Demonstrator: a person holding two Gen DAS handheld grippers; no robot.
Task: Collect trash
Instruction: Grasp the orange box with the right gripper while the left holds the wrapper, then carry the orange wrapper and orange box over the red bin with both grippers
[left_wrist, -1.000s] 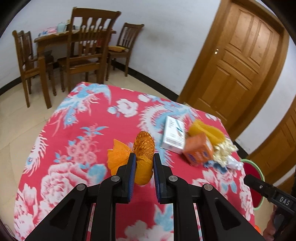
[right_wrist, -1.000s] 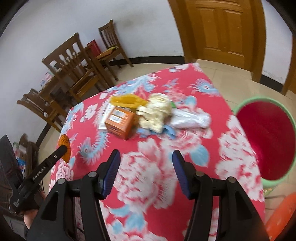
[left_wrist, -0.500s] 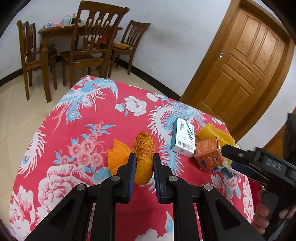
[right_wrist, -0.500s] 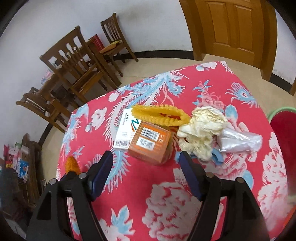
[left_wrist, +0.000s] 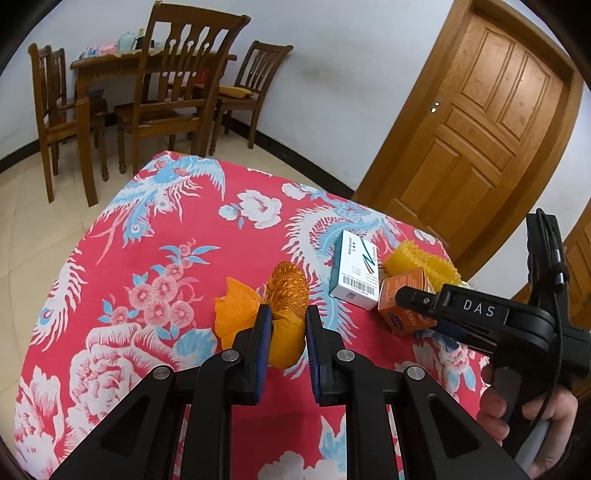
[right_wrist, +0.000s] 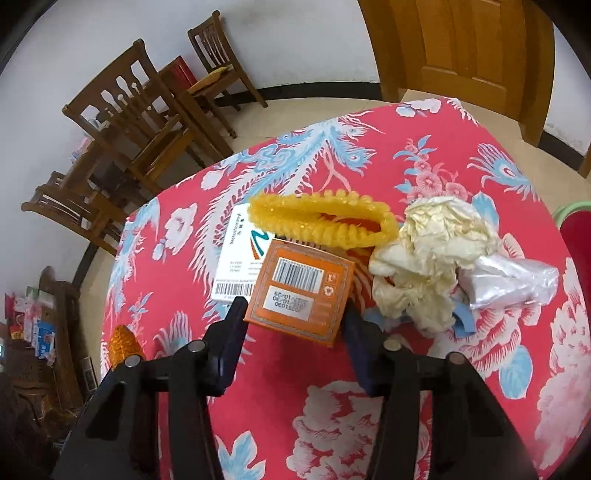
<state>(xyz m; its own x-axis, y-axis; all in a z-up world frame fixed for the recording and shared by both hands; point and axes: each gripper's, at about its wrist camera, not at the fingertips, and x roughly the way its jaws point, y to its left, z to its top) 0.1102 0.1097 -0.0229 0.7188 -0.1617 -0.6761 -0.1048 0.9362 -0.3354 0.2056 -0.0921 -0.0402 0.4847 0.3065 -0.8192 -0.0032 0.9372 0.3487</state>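
Note:
My left gripper (left_wrist: 284, 321) is shut on an orange peel and net wrapper (left_wrist: 286, 306) over the red flowered tablecloth (left_wrist: 166, 240). My right gripper (right_wrist: 295, 310) is open, its fingers on either side of an orange carton (right_wrist: 301, 295), which also shows in the left wrist view (left_wrist: 402, 299). Beside it lie a white medicine box (right_wrist: 240, 258), a yellow foam net (right_wrist: 321, 221), crumpled cream paper (right_wrist: 432, 254) and a clear plastic bag (right_wrist: 513, 280).
A green-rimmed red bin (right_wrist: 576, 236) stands off the table's right edge. Wooden chairs (left_wrist: 177, 85) and a wooden table (left_wrist: 110, 62) stand beyond the far end. A wooden door (left_wrist: 491, 122) is at the back right.
My right gripper moved in toward the trash pile and now straddles the orange carton. My left gripper kept its hold on the orange peel and shifted slightly.

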